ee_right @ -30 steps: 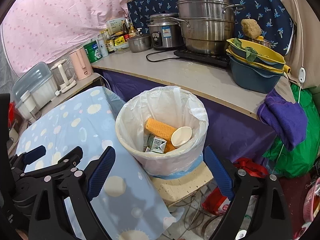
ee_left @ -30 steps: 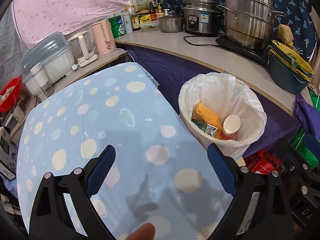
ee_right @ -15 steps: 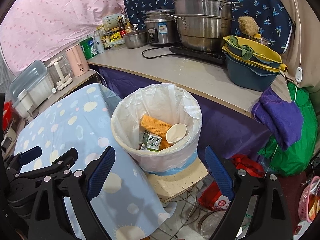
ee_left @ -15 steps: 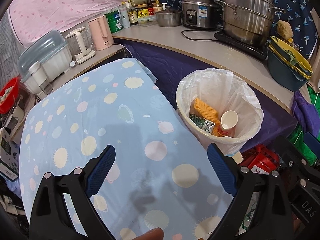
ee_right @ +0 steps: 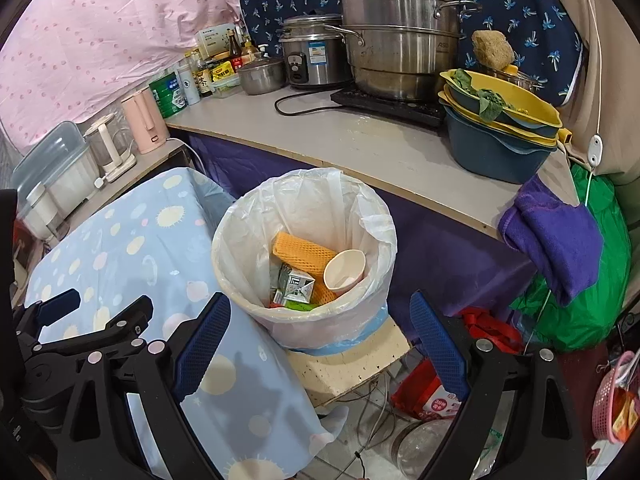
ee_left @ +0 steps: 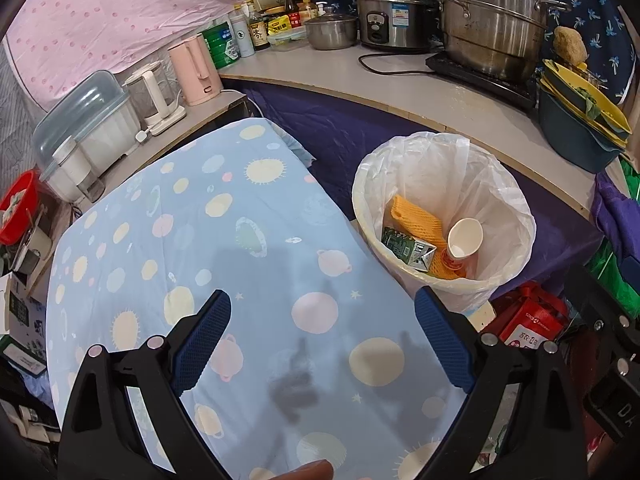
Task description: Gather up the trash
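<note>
A white bin [ee_left: 496, 280] lined with a clear bag stands right of the table. Inside lie an orange foam net [ee_left: 416, 220], a green drink carton [ee_left: 406, 248] and a white paper cup [ee_left: 464, 238]. The right wrist view shows the same bin [ee_right: 236, 264], net [ee_right: 300, 252], carton [ee_right: 296, 284] and cup [ee_right: 344, 272]. My left gripper [ee_left: 322, 342] is open and empty above the blue spotted tablecloth [ee_left: 180, 240]. My right gripper [ee_right: 320, 338] is open and empty, just in front of the bin. The left gripper [ee_right: 80, 320] also shows at left in the right wrist view.
A counter [ee_right: 360, 140] behind the bin holds steel pots [ee_right: 400, 48], a rice cooker [ee_right: 312, 60], stacked basins [ee_right: 496, 136] and bottles. A purple towel [ee_right: 556, 248] hangs off it. Kettles [ee_left: 192, 68] stand at the back left. Red packets [ee_right: 432, 400] lie on the floor.
Both grippers have pulled back and risen a little, so the bin and table look smaller and farther. Both stay open and empty. The bin's contents have not moved.
</note>
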`<state>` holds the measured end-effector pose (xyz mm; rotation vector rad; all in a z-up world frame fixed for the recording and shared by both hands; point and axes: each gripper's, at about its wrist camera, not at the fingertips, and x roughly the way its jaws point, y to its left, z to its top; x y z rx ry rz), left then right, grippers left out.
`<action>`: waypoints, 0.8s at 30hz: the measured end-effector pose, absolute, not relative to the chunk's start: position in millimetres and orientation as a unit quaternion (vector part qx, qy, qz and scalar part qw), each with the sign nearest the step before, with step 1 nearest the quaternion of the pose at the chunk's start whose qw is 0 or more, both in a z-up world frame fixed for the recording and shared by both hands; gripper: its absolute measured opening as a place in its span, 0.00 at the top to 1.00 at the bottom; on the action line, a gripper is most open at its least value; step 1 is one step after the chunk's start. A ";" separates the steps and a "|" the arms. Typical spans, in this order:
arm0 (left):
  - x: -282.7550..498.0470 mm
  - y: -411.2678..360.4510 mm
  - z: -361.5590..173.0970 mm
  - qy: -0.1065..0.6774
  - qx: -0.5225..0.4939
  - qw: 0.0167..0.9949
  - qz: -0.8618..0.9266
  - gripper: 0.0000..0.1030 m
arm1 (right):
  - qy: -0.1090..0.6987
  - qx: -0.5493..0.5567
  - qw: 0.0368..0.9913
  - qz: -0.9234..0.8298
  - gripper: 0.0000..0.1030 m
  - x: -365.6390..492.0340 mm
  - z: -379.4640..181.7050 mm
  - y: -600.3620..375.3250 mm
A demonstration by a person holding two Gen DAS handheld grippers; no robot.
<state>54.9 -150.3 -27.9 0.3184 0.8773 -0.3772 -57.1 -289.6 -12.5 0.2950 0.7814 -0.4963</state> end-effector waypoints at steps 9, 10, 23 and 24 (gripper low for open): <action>55.8 -152.1 -27.2 0.418 0.154 0.876 -0.188 0.14 | 0.379 0.140 0.881 -0.244 0.16 -54.2 -14.6 -287.0; 56.0 -152.3 -27.1 0.418 0.154 0.876 -0.187 0.14 | 0.380 0.140 0.881 -0.245 0.16 -54.2 -15.0 -286.6; 56.0 -151.1 -25.5 0.414 0.157 0.878 -0.184 0.14 | 0.384 0.137 0.878 -0.252 0.16 -55.1 -17.7 -282.6; 56.5 -151.1 -25.6 0.414 0.157 0.877 -0.184 0.14 | 0.384 0.137 0.877 -0.253 0.16 -54.9 -18.3 -282.3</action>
